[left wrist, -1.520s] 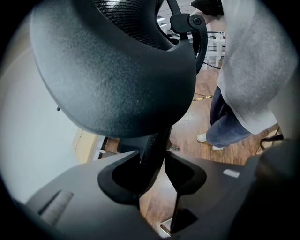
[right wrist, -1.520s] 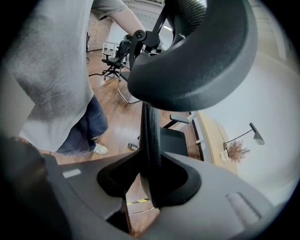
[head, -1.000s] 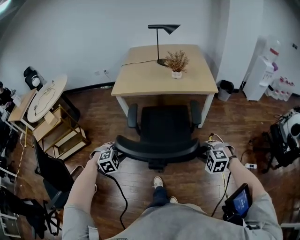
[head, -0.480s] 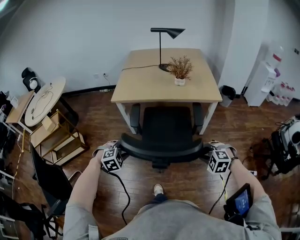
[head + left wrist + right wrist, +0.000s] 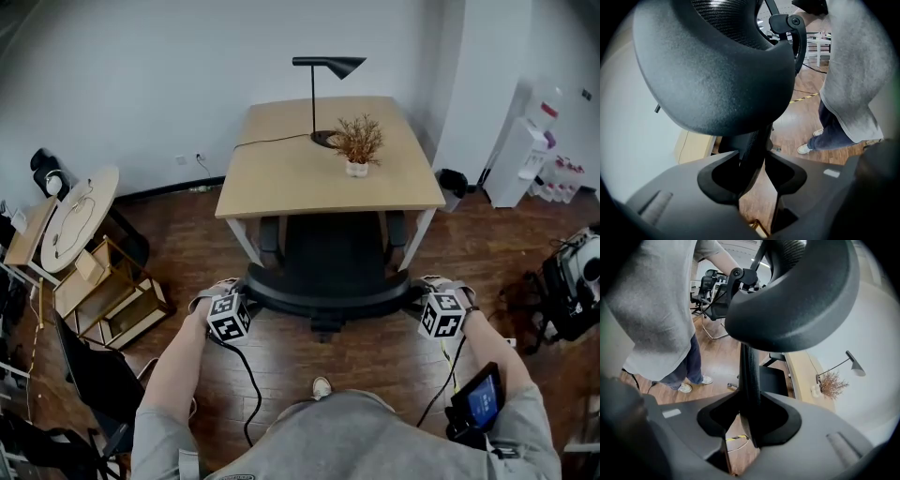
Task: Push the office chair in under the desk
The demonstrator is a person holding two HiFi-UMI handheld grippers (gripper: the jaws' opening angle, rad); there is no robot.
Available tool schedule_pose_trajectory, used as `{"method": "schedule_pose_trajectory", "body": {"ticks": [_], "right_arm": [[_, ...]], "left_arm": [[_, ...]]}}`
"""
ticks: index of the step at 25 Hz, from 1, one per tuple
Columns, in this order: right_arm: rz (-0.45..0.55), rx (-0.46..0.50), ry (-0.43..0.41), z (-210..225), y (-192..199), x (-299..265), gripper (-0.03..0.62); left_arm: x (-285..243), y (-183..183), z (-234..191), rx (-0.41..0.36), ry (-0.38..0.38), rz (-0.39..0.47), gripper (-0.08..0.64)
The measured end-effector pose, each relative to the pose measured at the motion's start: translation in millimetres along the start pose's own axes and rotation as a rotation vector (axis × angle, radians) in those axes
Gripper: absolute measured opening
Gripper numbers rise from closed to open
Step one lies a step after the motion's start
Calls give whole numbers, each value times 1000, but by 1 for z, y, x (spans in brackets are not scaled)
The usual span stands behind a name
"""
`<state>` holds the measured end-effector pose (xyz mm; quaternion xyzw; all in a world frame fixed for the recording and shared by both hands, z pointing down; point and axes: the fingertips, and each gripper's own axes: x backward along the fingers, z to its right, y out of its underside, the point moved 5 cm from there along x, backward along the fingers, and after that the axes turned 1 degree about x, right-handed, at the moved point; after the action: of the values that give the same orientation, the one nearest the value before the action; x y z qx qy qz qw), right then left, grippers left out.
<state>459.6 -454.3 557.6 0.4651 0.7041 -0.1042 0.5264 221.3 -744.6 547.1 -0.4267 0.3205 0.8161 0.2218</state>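
Holds the office chair (image 5: 328, 253) seat-deep under the front edge of the desk (image 5: 281, 178), both armrests (image 5: 270, 234) between its legs. Clamps the backrest rim (image 5: 328, 298) in left gripper (image 5: 752, 161) and right gripper (image 5: 749, 411). Might swivel it with an uneven shove, snagging an armrest on a leg and jolting lamp (image 5: 328, 66) and plant (image 5: 357, 141) near the back edge.

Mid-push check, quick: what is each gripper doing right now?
Left gripper: closed on the left edge of the chair backrest.
Right gripper: closed on the right edge of the chair backrest.
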Motion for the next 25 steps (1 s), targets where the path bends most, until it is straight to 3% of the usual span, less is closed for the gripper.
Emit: {"method": "schedule_pose_trajectory", "body": {"ticks": [25], "right_arm": [[-23, -38, 3, 101, 22, -42, 150]], "left_arm": [[-54, -1, -108, -50, 40, 23, 160]]}}
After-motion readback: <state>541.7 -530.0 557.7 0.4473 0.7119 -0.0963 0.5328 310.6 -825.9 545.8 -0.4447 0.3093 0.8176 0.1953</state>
